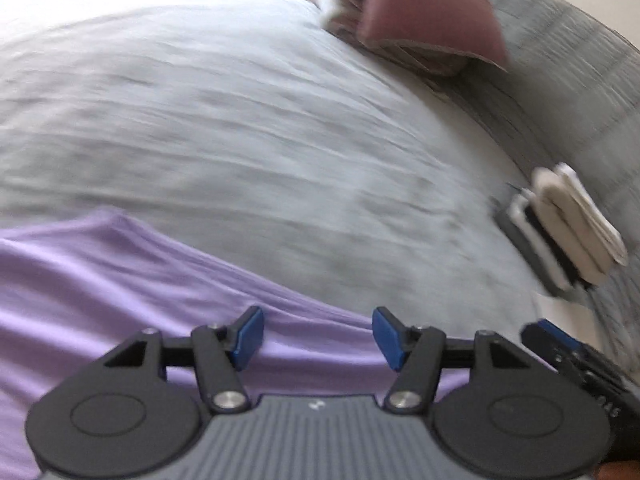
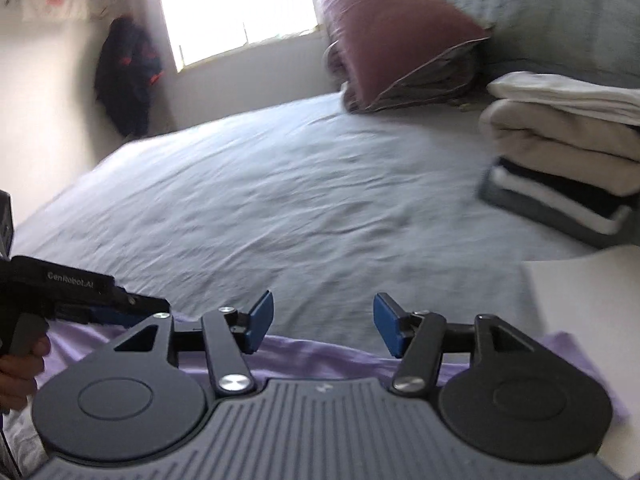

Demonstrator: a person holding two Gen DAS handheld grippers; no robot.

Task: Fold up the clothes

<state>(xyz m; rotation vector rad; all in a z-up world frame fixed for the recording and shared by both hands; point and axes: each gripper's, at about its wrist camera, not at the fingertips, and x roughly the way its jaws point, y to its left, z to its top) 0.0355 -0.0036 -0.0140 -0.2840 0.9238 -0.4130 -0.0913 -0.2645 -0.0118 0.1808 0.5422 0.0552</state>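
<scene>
Two tools released over the lilac garment

Both tools, left tool (image 1: 318, 336) and right tool (image 2: 323, 326), stand with jaws apart, nothing between the blue pads. Below them the lilac garment (image 1: 100, 300) lies on the bed (image 1: 240, 140). A folded stack (image 2: 568, 152) sits near the maroon pillow (image 2: 392, 40).

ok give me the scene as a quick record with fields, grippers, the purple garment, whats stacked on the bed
surface: bed sheet, light grey, wrinkled
garment: purple garment lying on the bed at the near edge
left gripper: open, nothing between the pads, above the garment
right gripper: open, empty, over the garment's far edge
folded stack: white, beige and dark pieces, on the bed to the right
pillow: maroon, at the far end
image quality: motion blur in both views
</scene>
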